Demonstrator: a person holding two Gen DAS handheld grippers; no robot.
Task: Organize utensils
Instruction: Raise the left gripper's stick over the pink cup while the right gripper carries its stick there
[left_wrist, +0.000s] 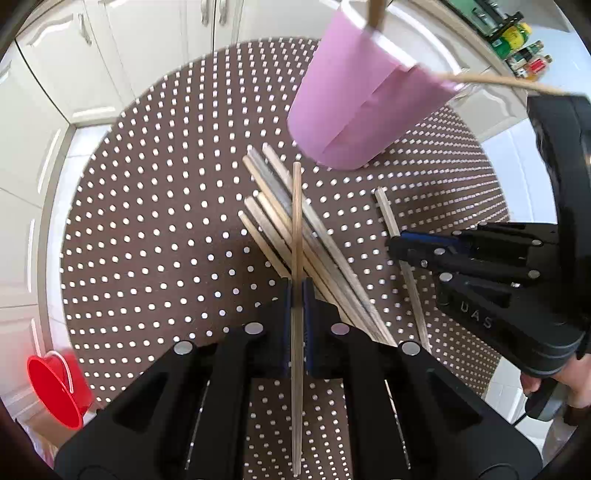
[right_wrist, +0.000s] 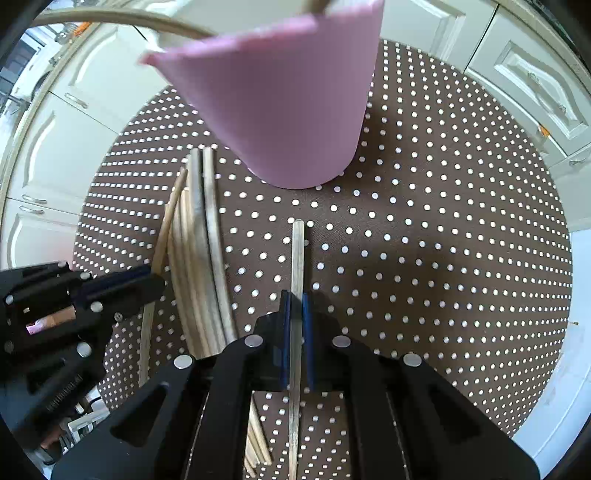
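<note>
Chopsticks occupy both your tools: left gripper (left_wrist: 297, 295) clamps a round chopstick (left_wrist: 296, 221) above the loose pile (left_wrist: 295, 229), right gripper (right_wrist: 296, 306) clamps a flat chopstick (right_wrist: 297, 254) (pink cup (right_wrist: 280, 103) stands near).

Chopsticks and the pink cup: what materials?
Chopsticks: look like wood or bamboo, matte; pale tan with grain streaks, some greyed. Pink cup: body hidden by a matte pink wrap, probably paper, seam visible; white rim suggests plastic or ceramic, unclear.
</note>
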